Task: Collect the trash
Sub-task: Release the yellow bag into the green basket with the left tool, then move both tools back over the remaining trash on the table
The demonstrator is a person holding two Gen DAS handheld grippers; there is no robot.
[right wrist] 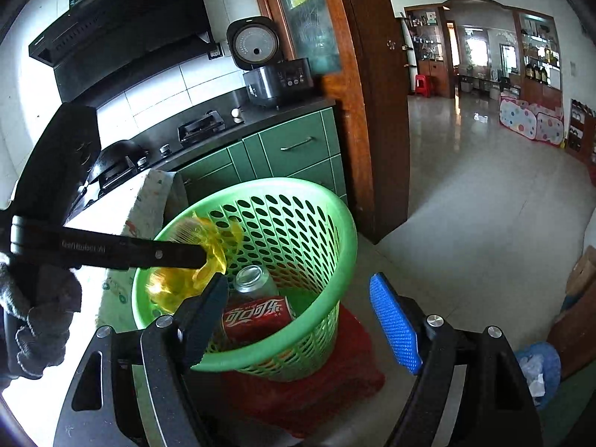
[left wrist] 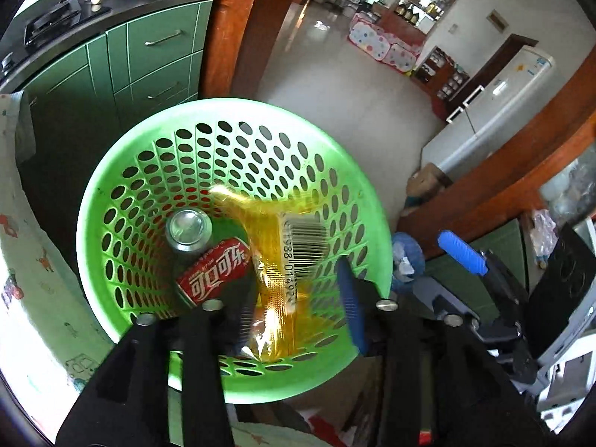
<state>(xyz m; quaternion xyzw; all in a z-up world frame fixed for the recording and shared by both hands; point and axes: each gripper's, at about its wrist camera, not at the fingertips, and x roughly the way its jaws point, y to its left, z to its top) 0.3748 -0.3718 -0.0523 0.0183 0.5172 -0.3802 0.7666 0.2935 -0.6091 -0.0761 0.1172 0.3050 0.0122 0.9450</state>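
The crinkled yellow transparent plastic wrapper (left wrist: 275,260) with a barcode hangs over the round green perforated plastic basket (left wrist: 111,171), blurred — my left claw (left wrist: 298,298) stands parted around it, apparently letting go. A red cola can (right wrist: 257,316) already lies inside. My right claw (right wrist: 298,316) is spread wide, empty, just beside the rim — more trash may remain unseen.

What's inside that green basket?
The green basket holds a red cola can, with a yellow wrapper over its mouth. The wrapper hides part of the bottom.
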